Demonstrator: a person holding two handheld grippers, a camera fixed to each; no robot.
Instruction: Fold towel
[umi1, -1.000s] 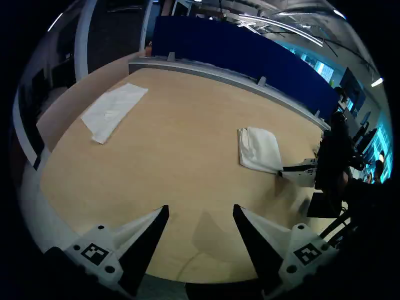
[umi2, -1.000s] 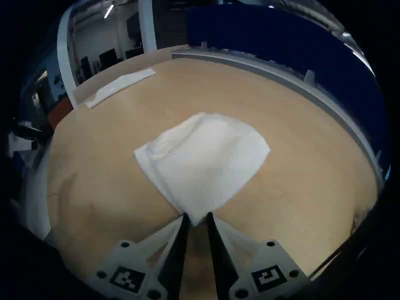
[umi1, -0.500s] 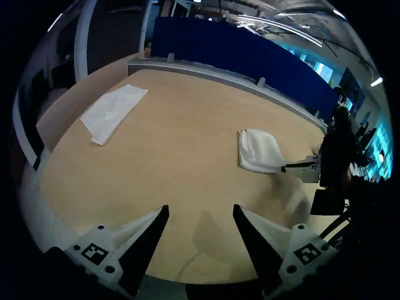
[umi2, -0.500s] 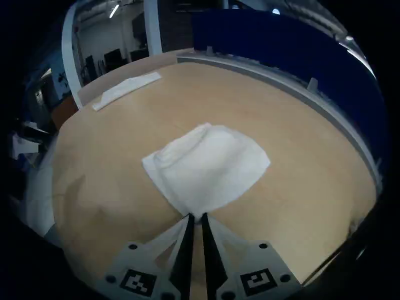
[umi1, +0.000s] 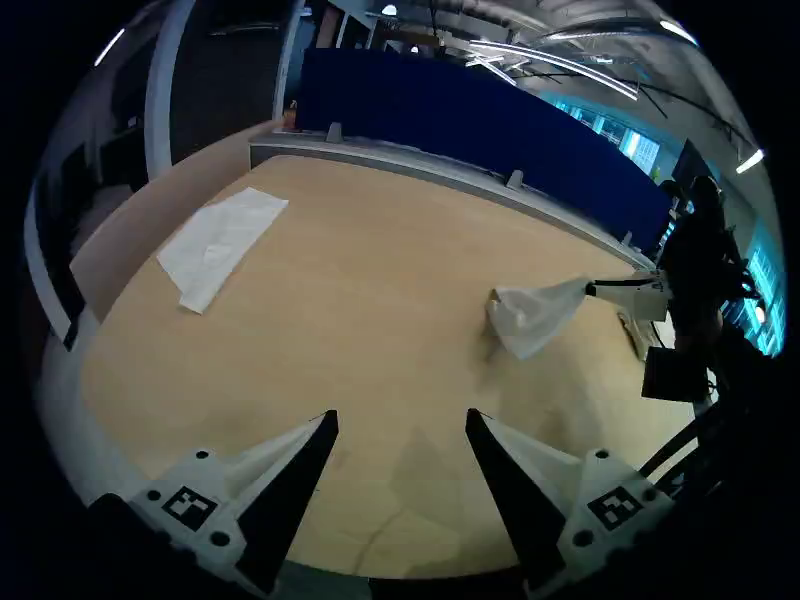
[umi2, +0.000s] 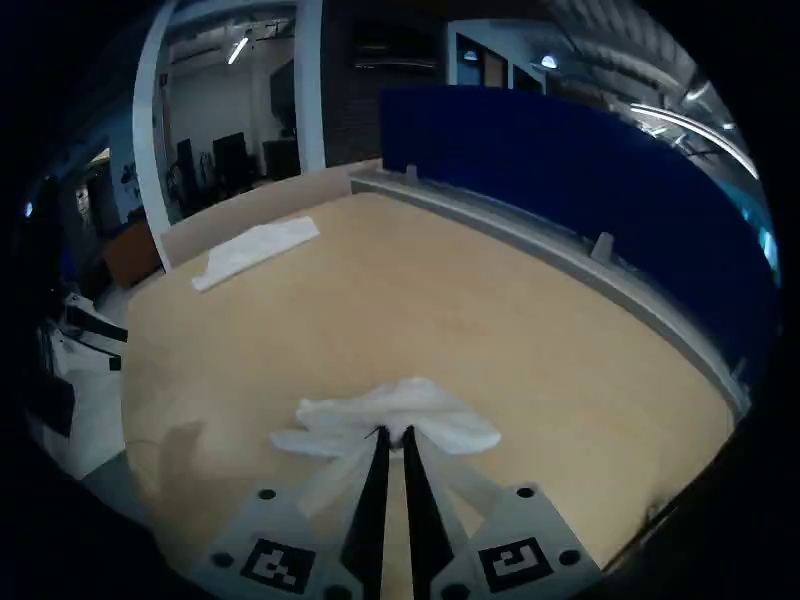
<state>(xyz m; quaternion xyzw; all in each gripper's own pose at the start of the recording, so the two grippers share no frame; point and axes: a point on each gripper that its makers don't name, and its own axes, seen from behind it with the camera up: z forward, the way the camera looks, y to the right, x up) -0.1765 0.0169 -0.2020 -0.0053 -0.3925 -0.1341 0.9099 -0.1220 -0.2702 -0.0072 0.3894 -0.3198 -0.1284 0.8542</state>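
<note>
A big, light wooden table (umi1: 380, 270) is sitting in an office room. A long blue wall (umi1: 480, 110) is standing along its far edge.

In the left gripper view, the left gripper (umi1: 400, 414) is hovering over the near part of the table. Its two fingers are standing wide apart and are holding nothing. The white towel (umi1: 530, 312) is hanging over the right side of the table. The right gripper (umi1: 625, 290) is pinching one corner of it and holding that corner up in the air. The rest of the towel is drooping down toward the wood in a bunched shape. I cannot tell if its low end is touching the table. A person (umi1: 705, 250) in dark clothes is standing behind the right gripper, at the table's right edge. A second white cloth (umi1: 215, 245) is lying flat on the far left side of the table, well apart from the towel.

In the right gripper view, the right gripper's two fingers are squeezing almost together, and the towel is sitting right at their tips. The towel is bunching up and spreading out to both sides of the tips. The bare table is showing below and beyond it. The cloth is lying far off near the left corner. The blue wall is running along the right side.
</note>
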